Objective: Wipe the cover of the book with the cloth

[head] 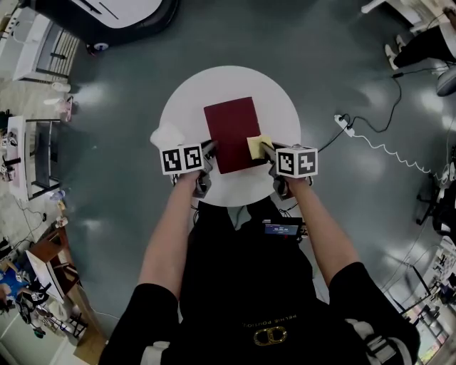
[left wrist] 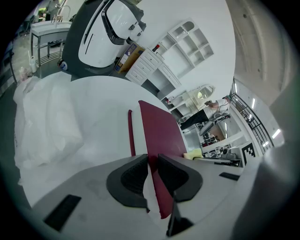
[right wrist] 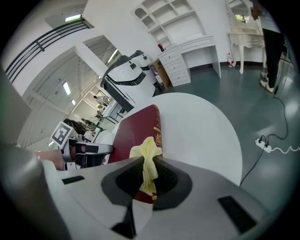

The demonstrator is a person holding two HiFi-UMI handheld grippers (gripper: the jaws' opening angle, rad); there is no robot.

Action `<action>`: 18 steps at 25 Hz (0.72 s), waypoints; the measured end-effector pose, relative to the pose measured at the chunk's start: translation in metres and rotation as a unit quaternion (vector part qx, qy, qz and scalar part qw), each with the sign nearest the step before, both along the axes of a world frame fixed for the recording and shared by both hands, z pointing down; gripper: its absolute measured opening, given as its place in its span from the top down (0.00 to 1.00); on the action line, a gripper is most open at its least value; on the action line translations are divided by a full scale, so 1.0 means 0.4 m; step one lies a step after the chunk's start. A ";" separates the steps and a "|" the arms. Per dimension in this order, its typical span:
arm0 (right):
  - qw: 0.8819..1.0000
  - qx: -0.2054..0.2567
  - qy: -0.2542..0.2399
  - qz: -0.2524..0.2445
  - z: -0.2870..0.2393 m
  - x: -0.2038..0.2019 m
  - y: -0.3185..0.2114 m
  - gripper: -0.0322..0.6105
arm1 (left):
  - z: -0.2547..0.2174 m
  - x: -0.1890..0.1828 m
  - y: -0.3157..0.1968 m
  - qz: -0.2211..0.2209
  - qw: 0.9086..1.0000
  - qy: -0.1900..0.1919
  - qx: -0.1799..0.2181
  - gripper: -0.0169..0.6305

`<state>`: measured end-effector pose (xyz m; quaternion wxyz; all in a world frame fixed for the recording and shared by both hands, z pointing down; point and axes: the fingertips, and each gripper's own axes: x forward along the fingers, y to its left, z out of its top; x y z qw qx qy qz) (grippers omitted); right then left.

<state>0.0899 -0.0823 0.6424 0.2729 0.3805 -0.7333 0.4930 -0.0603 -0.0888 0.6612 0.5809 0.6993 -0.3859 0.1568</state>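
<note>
A dark red book [head: 229, 132] lies in the middle of the round white table [head: 185, 100]. My left gripper [head: 208, 151] is at the book's near left edge. In the left gripper view its jaws [left wrist: 151, 166] are shut on the edge of the book [left wrist: 161, 131]. My right gripper [head: 265, 150] is at the book's near right corner, shut on a crumpled yellow cloth [head: 258, 145]. In the right gripper view the cloth [right wrist: 149, 161] hangs pinched between the pads, right over the red cover [right wrist: 138, 129].
A crumpled white plastic bag [head: 167, 135] lies on the table left of the book, large in the left gripper view [left wrist: 42, 126]. On the grey floor, a power strip with cable [head: 343, 122] lies to the right. A white machine [head: 107, 14] stands beyond the table.
</note>
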 end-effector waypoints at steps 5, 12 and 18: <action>1.000 -0.001 0.002 0.009 -0.001 0.014 0.001 0.82 | 0.000 0.000 0.000 0.001 1.000 -0.002 -0.001 0.87; 0.999 0.000 -0.040 -0.014 -0.030 -0.040 0.012 0.82 | -0.002 -0.001 -0.004 0.001 1.000 -0.004 0.000 0.87; 0.996 -0.010 -0.072 -0.055 -0.029 -0.124 0.056 0.82 | -0.001 0.002 -0.002 -0.002 1.000 -0.002 -0.001 0.87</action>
